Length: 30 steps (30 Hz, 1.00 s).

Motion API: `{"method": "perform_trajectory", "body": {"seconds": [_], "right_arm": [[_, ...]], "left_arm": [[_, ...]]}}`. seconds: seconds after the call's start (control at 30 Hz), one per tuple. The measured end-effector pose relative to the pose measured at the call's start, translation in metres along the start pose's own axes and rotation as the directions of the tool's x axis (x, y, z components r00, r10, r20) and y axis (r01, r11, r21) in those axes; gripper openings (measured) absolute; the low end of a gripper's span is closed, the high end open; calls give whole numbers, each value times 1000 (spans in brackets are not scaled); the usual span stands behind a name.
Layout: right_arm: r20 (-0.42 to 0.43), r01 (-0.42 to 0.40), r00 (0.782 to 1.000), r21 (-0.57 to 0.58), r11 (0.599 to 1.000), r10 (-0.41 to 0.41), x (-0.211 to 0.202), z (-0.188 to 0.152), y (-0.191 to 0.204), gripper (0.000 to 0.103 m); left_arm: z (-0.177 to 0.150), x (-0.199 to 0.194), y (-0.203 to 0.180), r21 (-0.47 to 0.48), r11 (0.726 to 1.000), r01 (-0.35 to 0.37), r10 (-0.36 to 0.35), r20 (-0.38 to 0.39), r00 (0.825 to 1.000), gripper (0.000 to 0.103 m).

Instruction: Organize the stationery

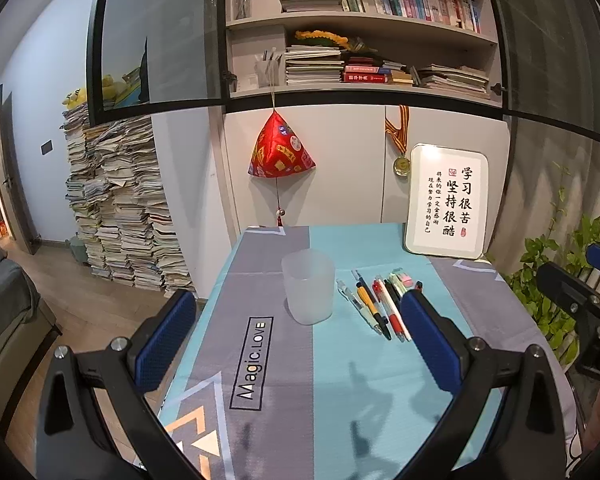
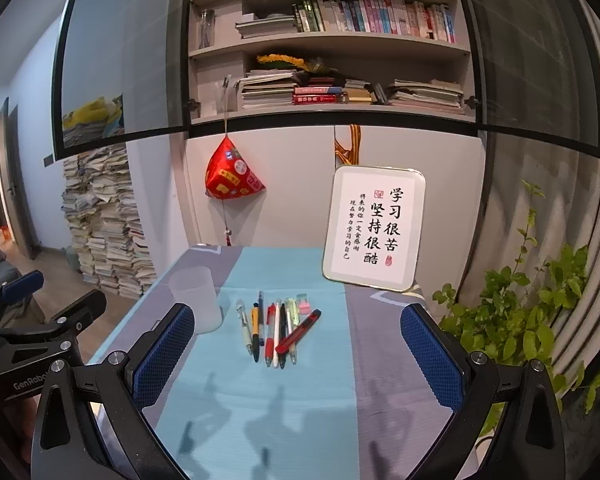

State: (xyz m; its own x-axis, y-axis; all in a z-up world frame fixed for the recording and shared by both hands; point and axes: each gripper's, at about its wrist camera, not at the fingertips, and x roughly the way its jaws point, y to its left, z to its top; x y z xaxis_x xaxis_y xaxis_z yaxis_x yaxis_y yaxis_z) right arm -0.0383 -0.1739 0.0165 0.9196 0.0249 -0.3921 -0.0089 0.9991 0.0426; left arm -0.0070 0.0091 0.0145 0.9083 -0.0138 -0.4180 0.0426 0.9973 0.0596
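The task has not really begun, as far as I can judge. On the table (image 2: 380, 340), which is covered with a blue and grey cloth, all the stationery lies loose in one row. The cup (image 1: 308, 292) stands upright to the left of the row, just beside it but not touching, and it looks empty through its frosted wall.

The pens (image 2: 272, 332) lie side by side, each pointing from near to far. A red cutter (image 2: 298, 332) lies slanted across the right side of the row, on top of one or two pens. At the far right end of the row there is a small pink and green thing, perhaps an eraser (image 2: 304, 303); it is too small to be sure.

The left gripper (image 1: 300, 340) hangs over the near part of the table with its jaws spread wide and nothing between the blue pads. The cup is ahead of it, and the pens are ahead and to the right. The right gripper (image 2: 296, 354) is also wide open and holds nothing. It points toward the near ends of the pens, but it does not touch them.

So everything is left to do: each pen, the cutter and the small thing must probably go into the cup, one after another. The right gripper seems better placed for the first pick, while the left could steady the cup.

A framed sign (image 2: 374, 228) leans against the wall at the far right of the table, well apart from the stationery.
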Motion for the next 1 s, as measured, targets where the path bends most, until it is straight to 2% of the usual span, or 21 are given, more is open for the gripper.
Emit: {"method": "perform_trajectory", "body": {"seconds": [0.43, 1.0], "right_arm": [[10, 10, 1000, -4, 1000, -10, 2, 4, 2, 103], [-28, 1, 1000, -34, 999, -2, 29, 9, 20, 103]], "left_arm": [[-2, 1, 4, 5, 1000, 0, 0, 11, 1000, 102], [-2, 24, 22, -3, 1000, -2, 2, -7, 1000, 102]]}}
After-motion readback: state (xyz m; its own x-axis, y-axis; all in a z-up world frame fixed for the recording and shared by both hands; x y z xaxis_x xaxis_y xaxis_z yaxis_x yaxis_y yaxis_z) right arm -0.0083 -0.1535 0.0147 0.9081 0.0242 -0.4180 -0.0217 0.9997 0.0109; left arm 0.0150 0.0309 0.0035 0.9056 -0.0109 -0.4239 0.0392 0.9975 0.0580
